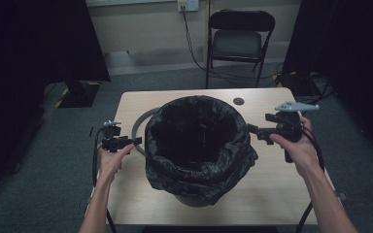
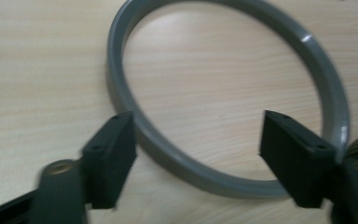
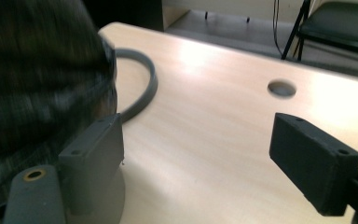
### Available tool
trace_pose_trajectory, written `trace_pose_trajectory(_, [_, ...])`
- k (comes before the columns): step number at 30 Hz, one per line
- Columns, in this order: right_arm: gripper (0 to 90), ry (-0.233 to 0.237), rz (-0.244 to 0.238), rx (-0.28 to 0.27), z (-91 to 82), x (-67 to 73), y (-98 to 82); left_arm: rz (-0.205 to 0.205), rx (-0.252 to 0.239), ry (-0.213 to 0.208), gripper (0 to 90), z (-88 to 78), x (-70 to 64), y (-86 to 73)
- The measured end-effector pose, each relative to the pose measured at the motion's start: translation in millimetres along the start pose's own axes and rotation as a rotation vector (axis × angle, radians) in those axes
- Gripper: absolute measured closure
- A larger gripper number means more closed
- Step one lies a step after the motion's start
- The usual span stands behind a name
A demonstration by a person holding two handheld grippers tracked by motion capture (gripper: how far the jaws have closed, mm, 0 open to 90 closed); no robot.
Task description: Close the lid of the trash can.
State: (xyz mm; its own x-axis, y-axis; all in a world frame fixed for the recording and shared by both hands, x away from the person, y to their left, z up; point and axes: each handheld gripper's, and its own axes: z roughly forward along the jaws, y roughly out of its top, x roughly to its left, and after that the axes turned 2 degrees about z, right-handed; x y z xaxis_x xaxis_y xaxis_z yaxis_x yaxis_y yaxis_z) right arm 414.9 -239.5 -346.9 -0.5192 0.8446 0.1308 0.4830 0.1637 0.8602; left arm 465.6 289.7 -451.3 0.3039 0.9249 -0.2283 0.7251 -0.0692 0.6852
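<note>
Left gripper at table's left edge, jaws spread over grey ring, not pinching. Ring flat on table, tucked behind bin lined with black bag. Right gripper beside bin's right rim, jaws spread, empty.

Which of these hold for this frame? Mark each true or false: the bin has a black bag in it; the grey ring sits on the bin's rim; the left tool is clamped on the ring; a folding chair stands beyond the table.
1. The bin has a black bag in it: true.
2. The grey ring sits on the bin's rim: false, it lies flat on the table beside the bin.
3. The left tool is clamped on the ring: false, its jaws stand open over it.
4. A folding chair stands beyond the table: true.
</note>
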Motion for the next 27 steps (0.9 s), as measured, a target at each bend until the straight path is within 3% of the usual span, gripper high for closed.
trace_pose_trajectory(2, [16.9,-0.002,0.001,0.031,5.9,4.0,-17.7,0.004,0.035,0.051,27.4,9.2,3.2,-3.3])
trace_pose_trajectory(5, [17.0,0.006,-0.025,0.110,13.9,10.6,-42.4,-0.013,0.063,0.058,26.7,18.3,5.8,-8.2])
trace_pose_trajectory(7, [17.2,0.004,-0.045,0.130,17.0,14.9,-58.7,0.002,0.081,0.081,29.0,23.7,4.9,-10.0])
trace_pose_trajectory(10, [17.3,-0.020,-0.090,0.173,22.9,20.3,-81.9,-0.007,0.102,0.097,31.7,31.3,2.2,-10.5])
trace_pose_trajectory(13, [17.5,-0.023,-0.076,0.201,27.9,19.9,-104.3,-0.010,0.126,0.102,37.8,29.1,0.1,-10.1])
trace_pose_trajectory(15, [17.5,-0.042,-0.068,0.221,28.7,17.3,-116.3,-0.003,0.141,0.129,39.2,25.5,0.1,-12.5])
trace_pose_trajectory(18, [17.6,-0.054,-0.049,0.221,25.0,11.3,-128.1,0.034,0.173,0.197,47.0,17.1,2.0,-17.9])
trace_pose_trajectory(24, [17.6,-0.080,-0.035,0.226,21.5,1.5,-141.5,-0.026,0.205,0.271,56.9,3.0,14.8,-23.3])
trace_pose_trajectory(27, [17.6,-0.083,-0.034,0.240,25.1,0.2,-146.8,-0.016,0.221,0.297,58.1,5.5,13.3,-20.5])
